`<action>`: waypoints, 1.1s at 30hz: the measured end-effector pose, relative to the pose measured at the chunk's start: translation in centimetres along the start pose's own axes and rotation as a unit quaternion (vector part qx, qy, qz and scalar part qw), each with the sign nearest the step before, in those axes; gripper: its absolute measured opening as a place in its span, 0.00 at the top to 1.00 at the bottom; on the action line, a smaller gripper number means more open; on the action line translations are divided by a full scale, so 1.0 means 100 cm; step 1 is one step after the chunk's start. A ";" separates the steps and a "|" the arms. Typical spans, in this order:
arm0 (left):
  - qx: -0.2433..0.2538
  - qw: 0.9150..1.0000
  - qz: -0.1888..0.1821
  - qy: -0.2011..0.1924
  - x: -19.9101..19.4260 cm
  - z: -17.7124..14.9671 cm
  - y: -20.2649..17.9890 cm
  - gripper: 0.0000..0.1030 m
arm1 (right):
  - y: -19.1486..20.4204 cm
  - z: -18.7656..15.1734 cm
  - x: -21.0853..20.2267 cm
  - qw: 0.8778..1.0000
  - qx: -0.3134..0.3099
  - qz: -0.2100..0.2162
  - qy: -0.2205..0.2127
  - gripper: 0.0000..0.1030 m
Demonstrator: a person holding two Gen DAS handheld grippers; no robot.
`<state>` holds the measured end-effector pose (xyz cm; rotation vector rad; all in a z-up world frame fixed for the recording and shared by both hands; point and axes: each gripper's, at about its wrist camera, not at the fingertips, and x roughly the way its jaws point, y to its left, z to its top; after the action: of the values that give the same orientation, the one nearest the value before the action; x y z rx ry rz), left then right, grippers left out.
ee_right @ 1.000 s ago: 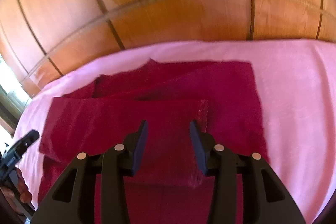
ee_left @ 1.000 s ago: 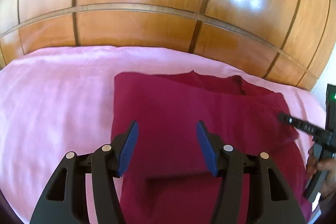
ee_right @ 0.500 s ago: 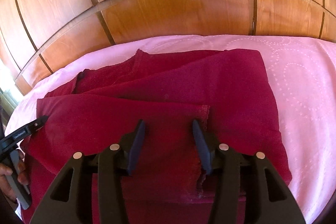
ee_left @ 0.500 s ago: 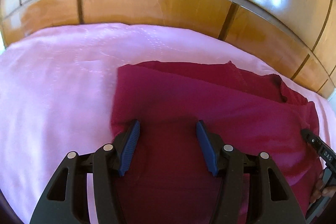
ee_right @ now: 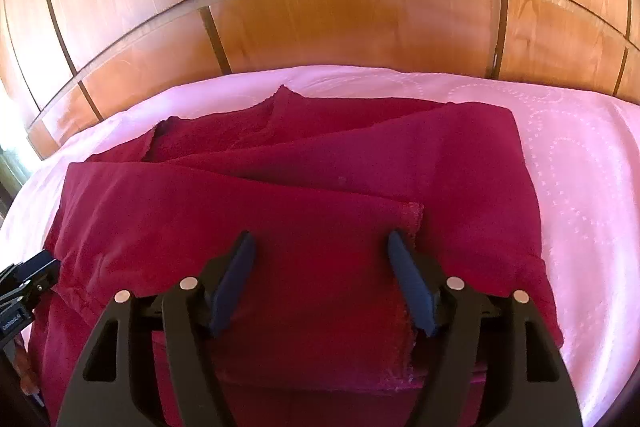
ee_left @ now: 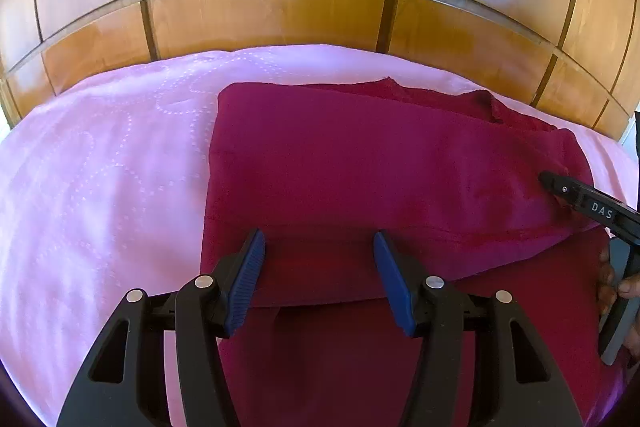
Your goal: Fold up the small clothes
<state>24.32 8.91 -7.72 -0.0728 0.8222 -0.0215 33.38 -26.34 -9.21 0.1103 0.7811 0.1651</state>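
While a dark red garment [ee_left: 360, 163] lies partly folded, long axis crosswise, on the pink bed [ee_left: 100, 167], the left gripper [ee_left: 318, 275] hovers spread and empty over its near edge, the right gripper [ee_right: 322, 275] opening beside the folded flap's hem.

Matt crimson cloth [ee_left: 360, 167] — glossy wood panelling [ee_left: 260, 15]
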 end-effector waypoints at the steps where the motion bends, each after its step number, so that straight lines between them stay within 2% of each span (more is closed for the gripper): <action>1: -0.001 1.000 0.000 0.001 0.001 -0.001 0.000 0.46 | 0.000 0.000 0.000 1.000 -0.001 0.001 0.000 0.30; 19: -0.015 1.000 -0.010 0.008 0.015 -0.006 0.006 0.44 | 0.002 0.001 0.003 1.000 -0.007 0.015 0.004 0.20; 23: -0.012 1.000 -0.006 0.009 0.014 -0.006 0.004 0.44 | 0.011 0.004 0.004 1.000 -0.023 0.001 0.017 0.15; 25: -0.013 1.000 -0.002 0.008 0.005 -0.006 0.005 0.44 | 0.021 0.006 -0.003 0.998 -0.038 -0.019 0.040 0.11; 26: -0.012 1.000 -0.003 0.006 -0.001 -0.008 0.005 0.43 | 0.023 0.006 -0.007 0.998 -0.040 -0.018 0.046 0.02; 29: -0.009 1.000 -0.010 -0.001 -0.028 -0.021 0.010 0.31 | 0.027 -0.006 -0.034 0.998 -0.040 -0.002 0.040 0.02; 33: -0.018 0.999 -0.024 0.009 -0.058 -0.052 0.027 0.31 | 0.010 -0.042 -0.070 0.999 -0.013 -0.001 0.044 0.02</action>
<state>16.52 11.58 -7.16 -0.1270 0.8387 -0.0533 25.38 -26.52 -7.15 0.0779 0.8669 0.1781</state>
